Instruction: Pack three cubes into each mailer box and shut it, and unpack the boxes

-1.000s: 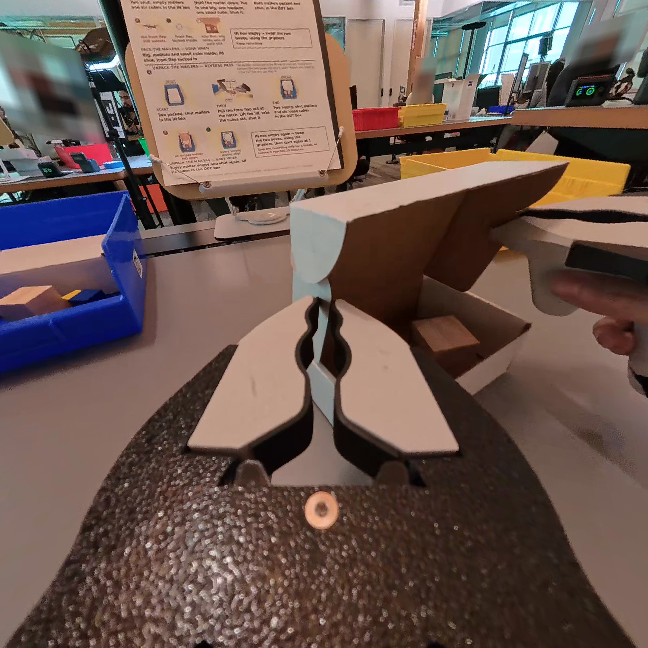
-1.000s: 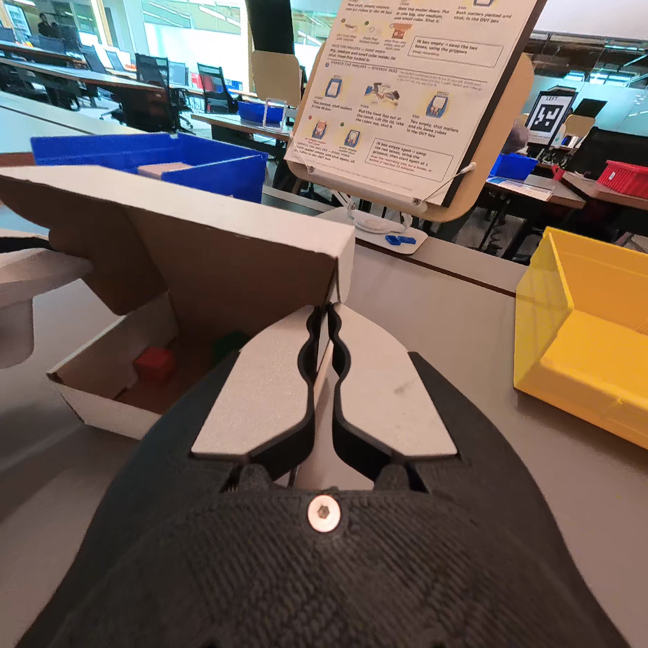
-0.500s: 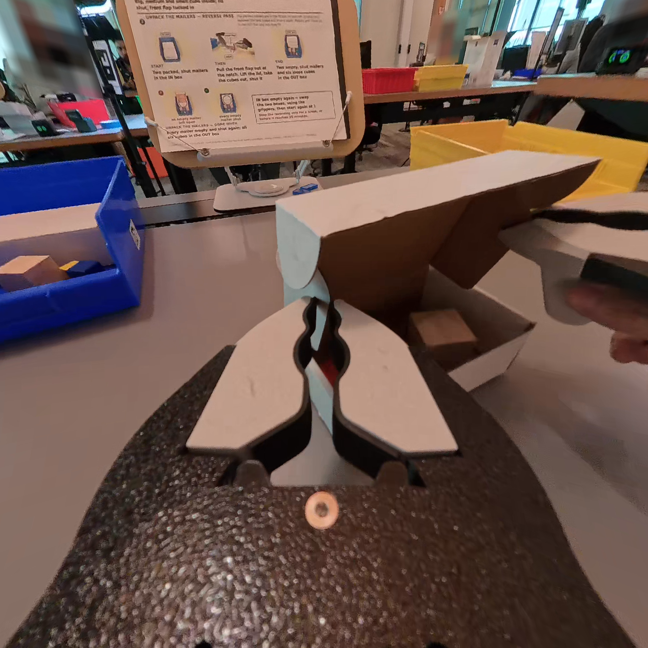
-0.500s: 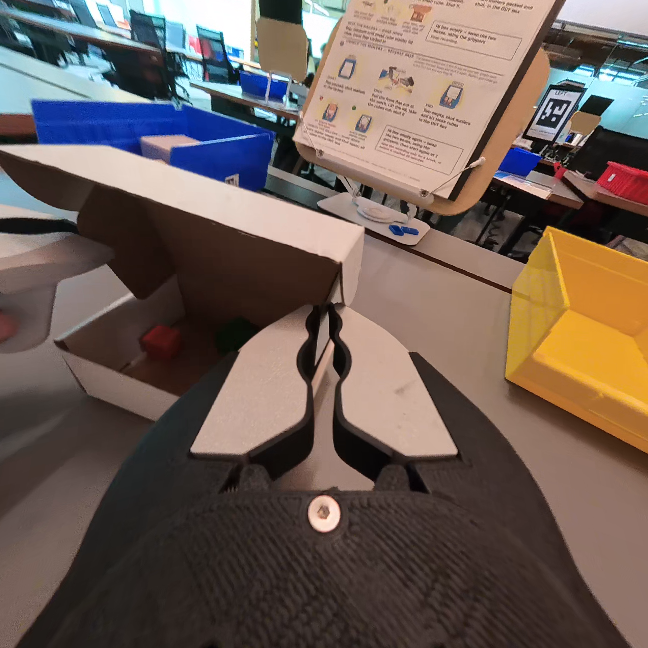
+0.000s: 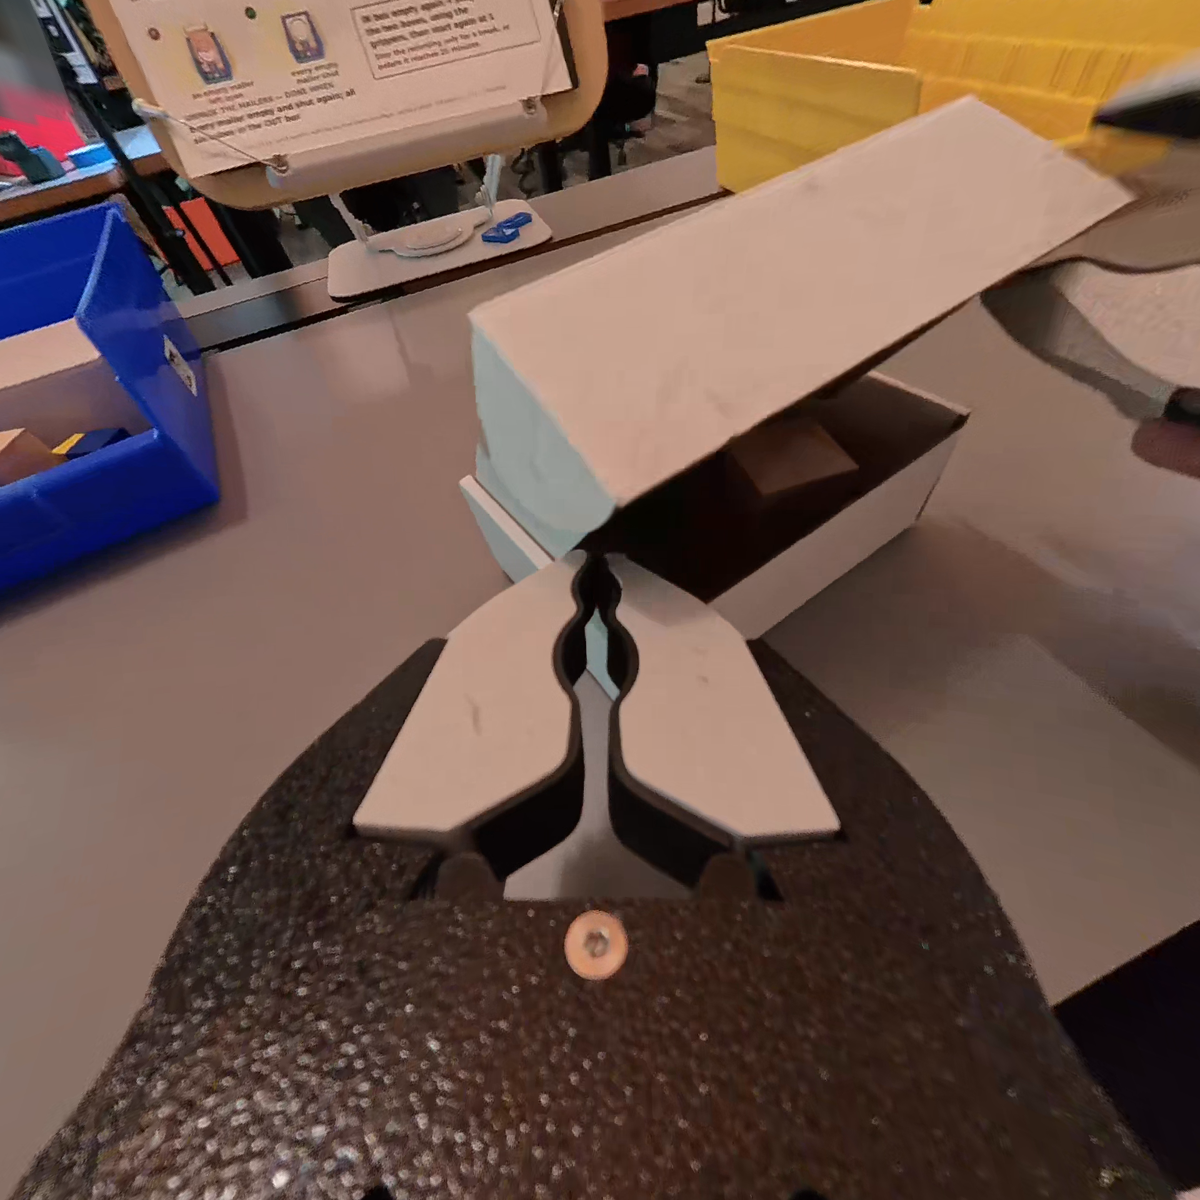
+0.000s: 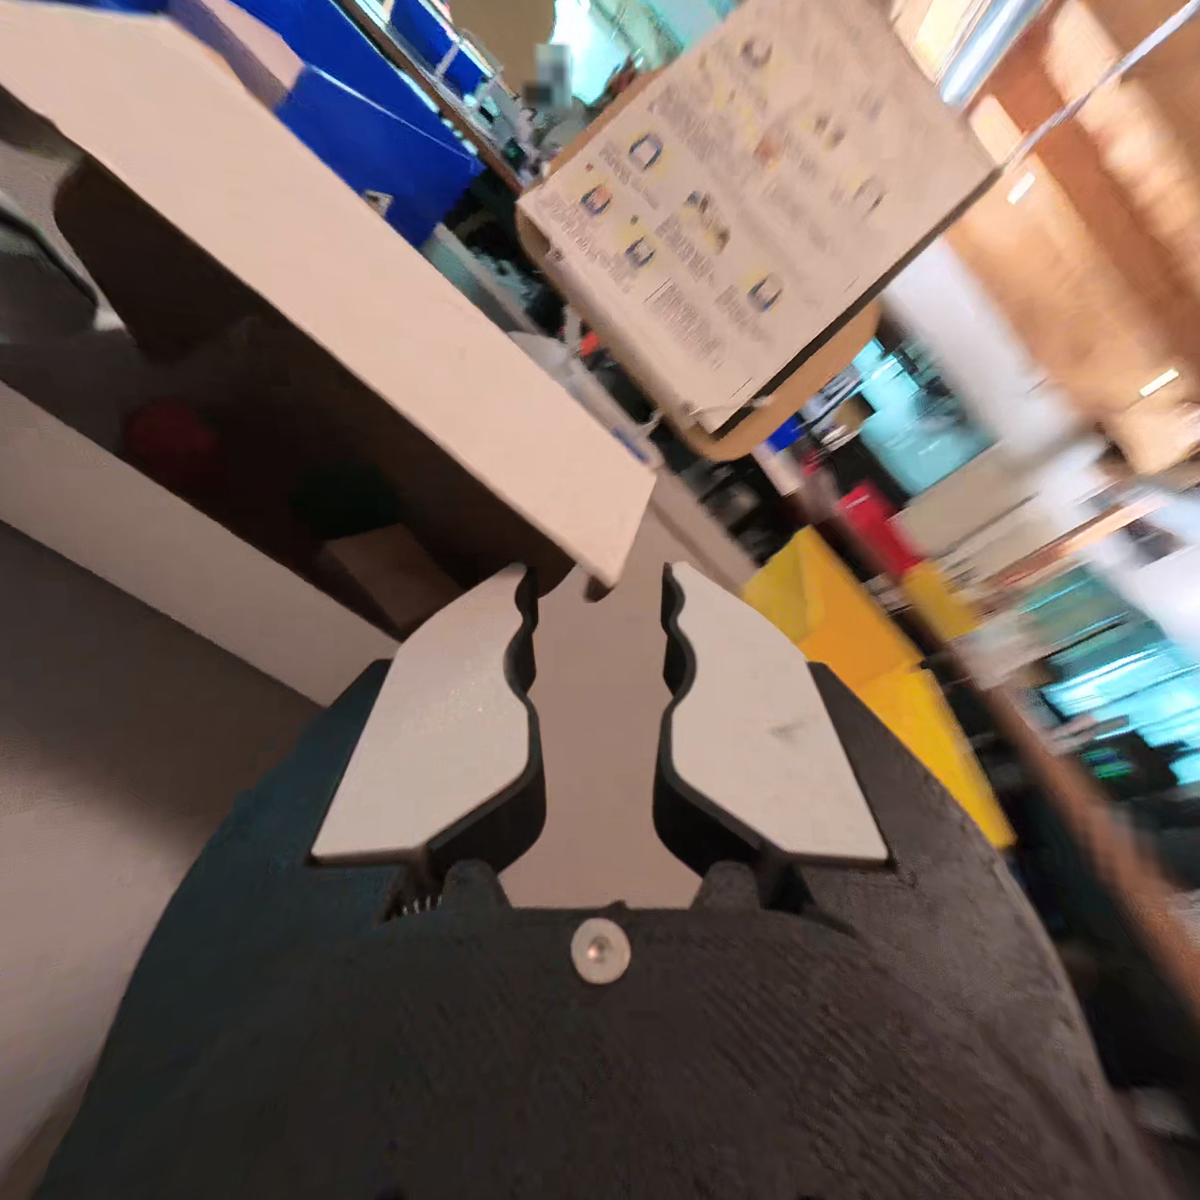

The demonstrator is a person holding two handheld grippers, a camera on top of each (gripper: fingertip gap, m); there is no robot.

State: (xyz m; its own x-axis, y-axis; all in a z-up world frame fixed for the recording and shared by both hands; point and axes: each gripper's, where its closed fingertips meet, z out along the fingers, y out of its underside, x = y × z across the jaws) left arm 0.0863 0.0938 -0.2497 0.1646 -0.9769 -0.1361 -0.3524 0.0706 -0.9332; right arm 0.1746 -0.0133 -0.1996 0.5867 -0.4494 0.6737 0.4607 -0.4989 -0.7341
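A white mailer box (image 5: 844, 539) stands on the grey table with its lid (image 5: 747, 312) half raised. A wooden cube (image 5: 792, 461) lies inside. The right wrist view shows a red cube (image 6: 169, 435), a dark green cube (image 6: 344, 500) and the wooden cube (image 6: 383, 571) under the lid (image 6: 325, 260). My left gripper (image 5: 594, 571) is shut, its tips just below the lid's near corner, with nothing between them. My right gripper (image 6: 597, 578) is open. The lid's corner hangs just ahead of its tips, and neither pad touches it.
A blue bin (image 5: 97, 402) holding a wooden cube stands at the left. A yellow bin (image 5: 844, 97) stands at the back right. An instruction board on a stand (image 5: 363, 78) is behind the box. The right wrist view is tilted and blurred.
Both grippers pinched the lid's front flap before. My right gripper has opened and let it go. My left pads have come off the flap and closed fully. The lid has dropped lower.
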